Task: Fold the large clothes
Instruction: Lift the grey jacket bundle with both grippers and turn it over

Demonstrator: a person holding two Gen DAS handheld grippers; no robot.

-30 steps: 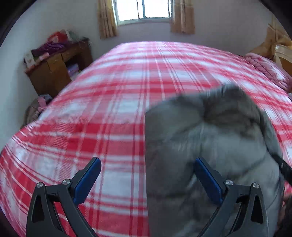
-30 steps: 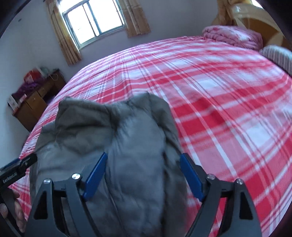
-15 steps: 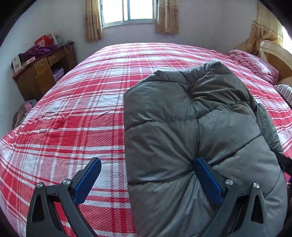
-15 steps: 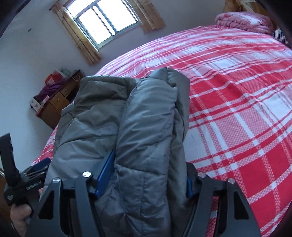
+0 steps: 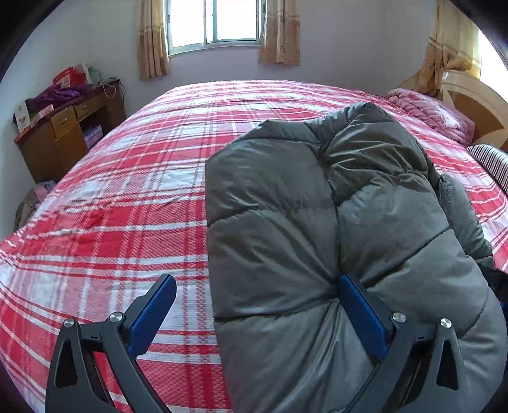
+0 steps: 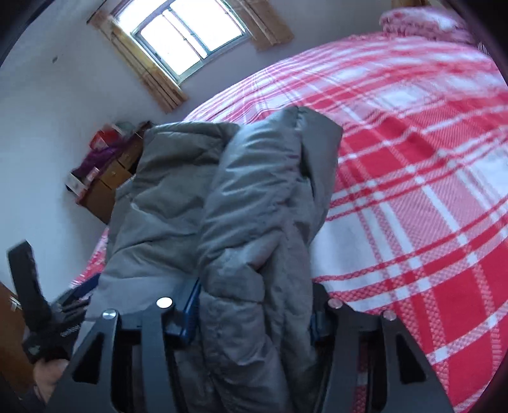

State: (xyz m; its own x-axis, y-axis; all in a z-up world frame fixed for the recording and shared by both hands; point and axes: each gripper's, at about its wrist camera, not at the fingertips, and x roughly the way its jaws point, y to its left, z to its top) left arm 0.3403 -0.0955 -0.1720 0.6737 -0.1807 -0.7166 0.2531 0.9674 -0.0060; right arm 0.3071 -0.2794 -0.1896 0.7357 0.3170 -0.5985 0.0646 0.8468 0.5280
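On the plaid bed (image 5: 127, 190), the right claw (image 6: 254, 317) apparently pinches the grey jacket (image 5: 317, 222); the left claw (image 5: 257, 314) is spread.

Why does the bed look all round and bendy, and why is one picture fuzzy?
Left wrist view: the fisheye lens bulges the plaid bed, the corners go dark, and the window glares white. Right wrist view: motion blur smears the bed's far stripes and the gray jacket that the right tool grips; the left tool looks sharp.
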